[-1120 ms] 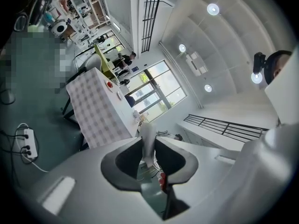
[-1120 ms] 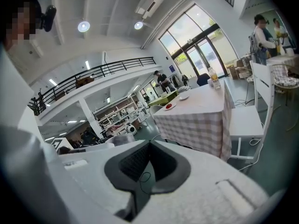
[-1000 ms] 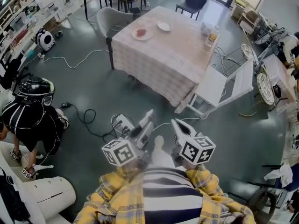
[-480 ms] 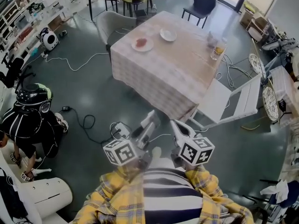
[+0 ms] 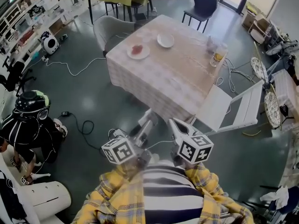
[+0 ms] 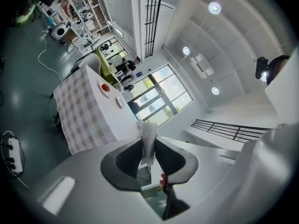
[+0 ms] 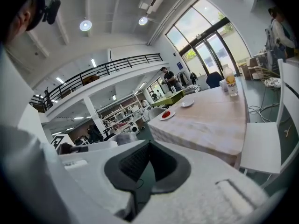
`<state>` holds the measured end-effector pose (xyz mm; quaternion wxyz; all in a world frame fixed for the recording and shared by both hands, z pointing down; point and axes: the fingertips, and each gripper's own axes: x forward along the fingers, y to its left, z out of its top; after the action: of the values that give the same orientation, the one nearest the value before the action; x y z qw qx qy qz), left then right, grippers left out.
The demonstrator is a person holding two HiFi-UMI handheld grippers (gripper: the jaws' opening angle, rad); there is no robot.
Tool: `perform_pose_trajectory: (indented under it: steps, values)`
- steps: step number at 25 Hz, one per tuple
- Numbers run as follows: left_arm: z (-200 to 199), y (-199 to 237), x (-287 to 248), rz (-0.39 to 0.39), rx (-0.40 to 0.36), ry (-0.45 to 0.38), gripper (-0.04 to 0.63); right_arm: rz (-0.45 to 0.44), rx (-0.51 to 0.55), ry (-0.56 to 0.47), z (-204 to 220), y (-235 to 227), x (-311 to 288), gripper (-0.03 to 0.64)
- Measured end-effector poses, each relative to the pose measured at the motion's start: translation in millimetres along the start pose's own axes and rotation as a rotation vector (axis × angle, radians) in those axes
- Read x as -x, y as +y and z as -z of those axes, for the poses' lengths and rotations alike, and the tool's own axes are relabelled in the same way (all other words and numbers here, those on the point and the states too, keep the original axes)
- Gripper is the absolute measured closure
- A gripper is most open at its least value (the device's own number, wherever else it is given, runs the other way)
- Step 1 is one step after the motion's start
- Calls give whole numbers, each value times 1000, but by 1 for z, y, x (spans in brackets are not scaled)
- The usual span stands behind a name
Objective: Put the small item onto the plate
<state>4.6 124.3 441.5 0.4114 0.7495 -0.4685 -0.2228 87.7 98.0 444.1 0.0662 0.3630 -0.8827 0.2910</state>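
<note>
My left gripper (image 5: 149, 116) is held low in front of my striped shirt, shut on a small pale strip-like item (image 6: 148, 141) that sticks up between its pads. My right gripper (image 5: 174, 123) is beside it, shut, with nothing between its pads (image 7: 148, 147). Both point at the table with the checked cloth (image 5: 177, 76), still well away across the floor. On the table's far left stands a plate with something red (image 5: 138, 51) on it, also seen in the gripper views (image 6: 105, 87) (image 7: 166, 115). A second, bare white plate (image 5: 165, 40) lies just behind it.
Bottles (image 5: 217, 54) stand at the table's right corner. A white chair (image 5: 229, 101) sits at the near right side, a grey chair (image 5: 105, 24) at the far left. A power strip with cables (image 5: 116, 134) lies on the floor by my feet. A crouching person (image 5: 30, 120) is at left.
The table has drawn nearer and slid left in the head view as I move toward it. Both grippers keep the same pose and jaw state.
</note>
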Motion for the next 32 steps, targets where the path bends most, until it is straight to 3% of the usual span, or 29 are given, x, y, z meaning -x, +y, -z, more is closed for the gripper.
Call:
perform_pose_trajectory:
  steps: [13, 32]
  values:
    - [-31, 16, -45, 18, 22, 1, 515, 32, 1, 6, -25, -25, -34, 620]
    - [-117, 78, -143, 83, 61, 119, 515, 128, -23, 12, -89, -61, -160, 620]
